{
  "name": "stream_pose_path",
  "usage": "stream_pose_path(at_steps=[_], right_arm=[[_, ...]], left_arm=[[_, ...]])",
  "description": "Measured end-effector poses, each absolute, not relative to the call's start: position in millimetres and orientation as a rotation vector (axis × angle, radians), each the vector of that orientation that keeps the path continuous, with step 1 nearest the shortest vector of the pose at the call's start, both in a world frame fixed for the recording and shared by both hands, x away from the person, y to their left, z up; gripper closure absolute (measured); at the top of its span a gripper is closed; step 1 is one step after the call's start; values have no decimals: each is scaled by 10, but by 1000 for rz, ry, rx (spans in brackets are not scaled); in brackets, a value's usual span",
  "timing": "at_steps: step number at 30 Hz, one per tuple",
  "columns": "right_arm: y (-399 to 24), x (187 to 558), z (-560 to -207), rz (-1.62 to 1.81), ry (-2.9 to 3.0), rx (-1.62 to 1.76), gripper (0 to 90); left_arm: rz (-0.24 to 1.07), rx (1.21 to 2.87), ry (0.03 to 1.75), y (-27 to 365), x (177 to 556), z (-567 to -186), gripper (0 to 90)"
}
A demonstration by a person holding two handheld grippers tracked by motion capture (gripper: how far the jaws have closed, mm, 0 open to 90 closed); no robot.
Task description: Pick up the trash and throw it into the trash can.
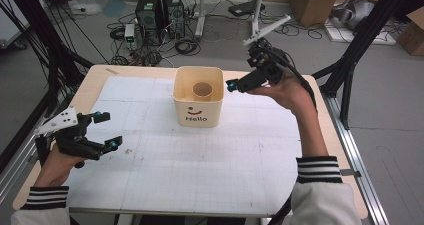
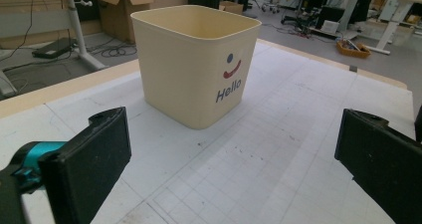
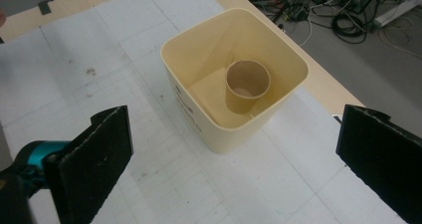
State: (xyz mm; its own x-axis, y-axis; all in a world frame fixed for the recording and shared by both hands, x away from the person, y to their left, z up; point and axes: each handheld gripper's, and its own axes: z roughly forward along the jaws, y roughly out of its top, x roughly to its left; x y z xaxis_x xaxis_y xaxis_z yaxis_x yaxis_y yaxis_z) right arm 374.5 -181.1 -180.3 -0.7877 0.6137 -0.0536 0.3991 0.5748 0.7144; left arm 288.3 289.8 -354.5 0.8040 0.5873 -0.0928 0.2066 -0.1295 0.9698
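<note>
Above the bin (image 1: 198,105) — our right gripper (image 1: 239,84), jaws wide, sights the paper cup (image 3: 247,84); left gripper (image 1: 102,130) wide, idle.

All 3 views share the bin (image 1: 198,104): overhead, low-side, steep-down.
</note>
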Motion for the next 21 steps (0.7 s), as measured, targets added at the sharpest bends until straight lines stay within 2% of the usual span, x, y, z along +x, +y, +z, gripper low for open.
stream_pose_path(at_steps=[11,21], right_arm=[[-2289,3426,-2316,1230,2401,818,2],[-2561,3188,-2705,1342,2314,818,2]], left_arm=[[366,1715,622,2866,2888,-3567,17],[374,1715,620,2861,2882,-3567,17]])
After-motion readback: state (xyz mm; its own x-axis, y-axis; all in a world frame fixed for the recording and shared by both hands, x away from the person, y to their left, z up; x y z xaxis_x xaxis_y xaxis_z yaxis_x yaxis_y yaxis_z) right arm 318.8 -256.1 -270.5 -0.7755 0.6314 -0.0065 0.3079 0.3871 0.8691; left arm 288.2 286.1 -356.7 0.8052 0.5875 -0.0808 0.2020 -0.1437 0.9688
